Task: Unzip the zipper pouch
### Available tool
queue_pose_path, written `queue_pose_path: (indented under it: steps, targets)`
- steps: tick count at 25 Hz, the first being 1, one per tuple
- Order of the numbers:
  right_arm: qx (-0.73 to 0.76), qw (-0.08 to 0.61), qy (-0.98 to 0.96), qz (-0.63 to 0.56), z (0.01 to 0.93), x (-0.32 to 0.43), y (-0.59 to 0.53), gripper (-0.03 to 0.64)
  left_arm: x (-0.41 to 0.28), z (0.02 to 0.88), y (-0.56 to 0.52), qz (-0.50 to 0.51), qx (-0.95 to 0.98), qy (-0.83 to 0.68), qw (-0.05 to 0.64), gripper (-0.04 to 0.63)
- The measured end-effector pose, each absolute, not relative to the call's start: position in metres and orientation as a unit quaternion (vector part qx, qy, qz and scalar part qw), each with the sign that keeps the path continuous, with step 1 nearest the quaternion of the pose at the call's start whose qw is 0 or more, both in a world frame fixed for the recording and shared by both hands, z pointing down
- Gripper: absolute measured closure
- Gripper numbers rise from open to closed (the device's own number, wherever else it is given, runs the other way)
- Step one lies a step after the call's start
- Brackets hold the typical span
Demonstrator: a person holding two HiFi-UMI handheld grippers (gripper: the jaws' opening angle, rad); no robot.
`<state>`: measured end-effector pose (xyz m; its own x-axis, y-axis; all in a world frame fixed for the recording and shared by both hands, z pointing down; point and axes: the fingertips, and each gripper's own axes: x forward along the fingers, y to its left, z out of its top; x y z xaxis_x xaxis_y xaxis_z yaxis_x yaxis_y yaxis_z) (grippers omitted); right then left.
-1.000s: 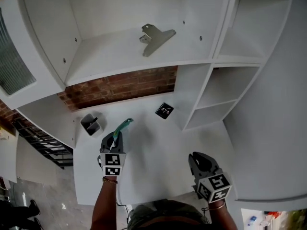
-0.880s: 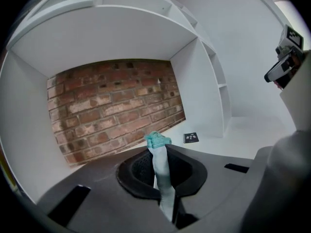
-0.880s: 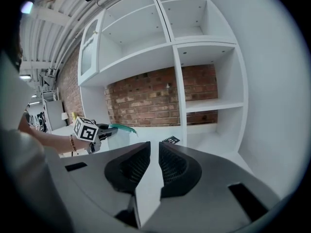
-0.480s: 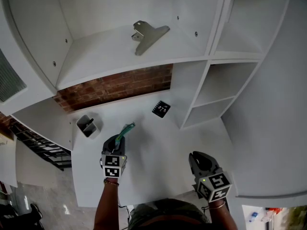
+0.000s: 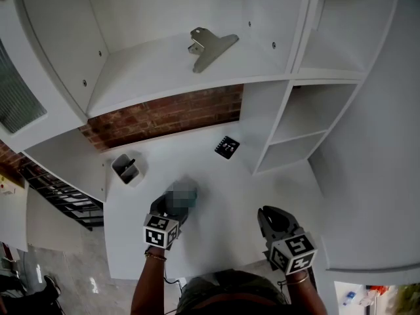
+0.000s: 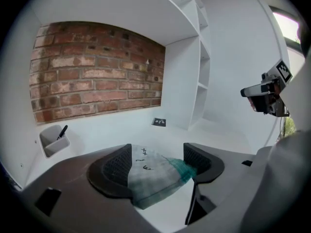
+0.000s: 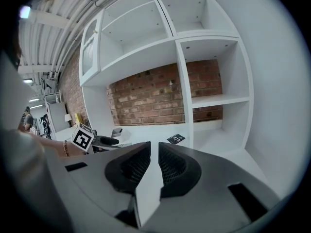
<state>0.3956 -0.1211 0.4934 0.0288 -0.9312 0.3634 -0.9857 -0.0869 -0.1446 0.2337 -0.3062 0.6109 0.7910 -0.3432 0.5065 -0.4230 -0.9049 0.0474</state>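
Note:
The zipper pouch (image 6: 154, 173) is pale and see-through with a teal zipper edge and lies flat on the white desk (image 5: 216, 189). My left gripper (image 6: 157, 154) sits low over it. Its jaws have just been opening and stand apart, with the pouch between them but not pinched. In the head view a mosaic patch covers most of the pouch, just ahead of the left gripper (image 5: 169, 206). My right gripper (image 5: 269, 216) hovers at the desk's near right. Its jaws are shut with nothing in them, as the right gripper view shows (image 7: 153, 161).
A small grey pen holder (image 5: 126, 169) with a pen stands at the desk's left. A black marker card (image 5: 226, 147) lies near the back. White shelf cubbies (image 5: 302, 130) rise on the right, and a large metal clip (image 5: 210, 44) lies on the upper shelf. A brick wall closes the back.
The left gripper came down toward the desk and nearer to me. It held the pouch up in shut jaws; now the jaws are apart and the pouch lies flat. The right gripper stayed put.

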Motion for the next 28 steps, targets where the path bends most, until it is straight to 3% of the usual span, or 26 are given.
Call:
queue_pose_path:
  steps: [8,16,28]
  targets:
    - [0.714,0.077,-0.672,0.183,0.493,0.390,-0.107,0.569,0.231,0.627,-0.278,0.267,0.941,-0.181,0.103,0.207]
    - [0.706,0.084,-0.680,0.180,0.494,0.382,-0.096,0.569,0.213,0.615,-0.258,0.249,0.943,-0.194,0.110,0.199]
    - [0.649,0.104,-0.738,0.156,0.487,0.343,-0.119,0.571,0.133,0.586,-0.218,0.191,0.934,-0.265,0.145,0.201]
